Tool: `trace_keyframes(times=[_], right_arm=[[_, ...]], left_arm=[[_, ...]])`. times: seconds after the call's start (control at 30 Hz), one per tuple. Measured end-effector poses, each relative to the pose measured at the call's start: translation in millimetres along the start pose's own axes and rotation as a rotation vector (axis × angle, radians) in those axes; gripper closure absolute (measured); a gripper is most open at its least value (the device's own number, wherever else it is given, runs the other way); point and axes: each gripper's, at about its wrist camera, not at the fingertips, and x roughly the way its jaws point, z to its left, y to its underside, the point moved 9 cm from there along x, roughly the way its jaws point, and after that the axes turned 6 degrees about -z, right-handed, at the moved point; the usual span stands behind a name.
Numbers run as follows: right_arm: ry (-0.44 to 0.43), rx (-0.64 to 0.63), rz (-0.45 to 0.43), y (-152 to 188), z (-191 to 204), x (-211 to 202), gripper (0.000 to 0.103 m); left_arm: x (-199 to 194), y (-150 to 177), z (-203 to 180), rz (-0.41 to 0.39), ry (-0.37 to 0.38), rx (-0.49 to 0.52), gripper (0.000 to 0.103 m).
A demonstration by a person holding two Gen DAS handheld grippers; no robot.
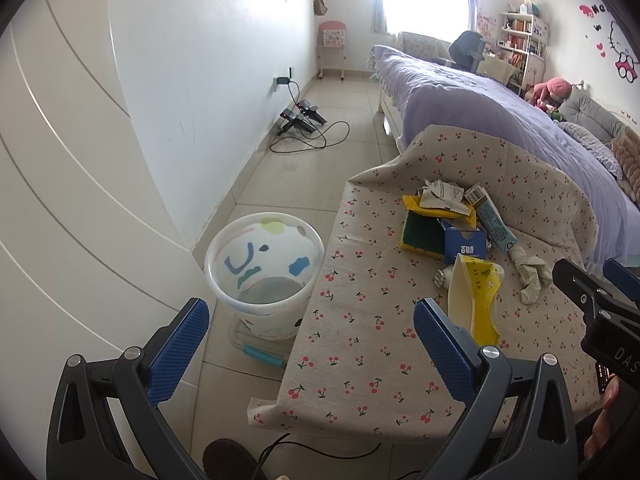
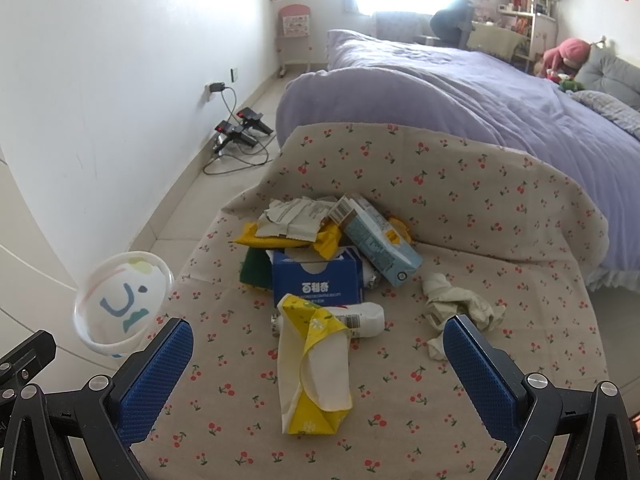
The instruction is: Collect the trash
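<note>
**Both claws wide open above the trash pile**

I see my left gripper (image 1: 310, 344) with its two blue pads spread wide. It holds nothing. It hangs over the near edge of the table with the cherry cloth (image 1: 360, 360). Beside the table, on the floor, stands the white bin (image 1: 264, 276) with a cartoon face drawn on it. The bin looks empty inside.

My right gripper (image 2: 320, 368) is wide open too, and nothing is in it. It hangs over the table, and the yellow and white wrapper (image 2: 312, 364) lies on the cloth between its two fingers, not touched by either one. Just behind the wrapper lies a white squashed bottle (image 2: 364, 320). Behind that sits a blue box (image 2: 316, 284) with white letters. A pale blue carton (image 2: 376, 244) leans on top of the pile, with torn paper (image 2: 296, 216) and a yellow bag (image 2: 260, 238) beside it. A crumpled tissue (image 2: 460, 308) lies to the right, close to my right finger.

A bed with a purple blanket (image 2: 460, 84) is behind the table.
</note>
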Motion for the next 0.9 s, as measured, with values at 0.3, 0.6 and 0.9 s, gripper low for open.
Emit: trace_keyframes(times=[0.3, 0.6, 0.9], right_arm=[[0.001, 0.006, -0.006, -2.1, -0.3, -1.1, 0.0], [-0.001, 0.01, -0.012, -3.1, -3.4, -3.4, 0.0], [0.0, 0.014, -0.015, -4.2, -5.9, -3.9, 0.0]], left_arm=[[-0.5, 0.5, 0.5, -0.002, 0.0, 0.0, 0.0], [-1.1, -0.5, 2.2, -0.01, -0.008, -0.002, 0.0], [-1.3, -0.7, 1.7, -0.012, -0.008, -0.003, 0.0]])
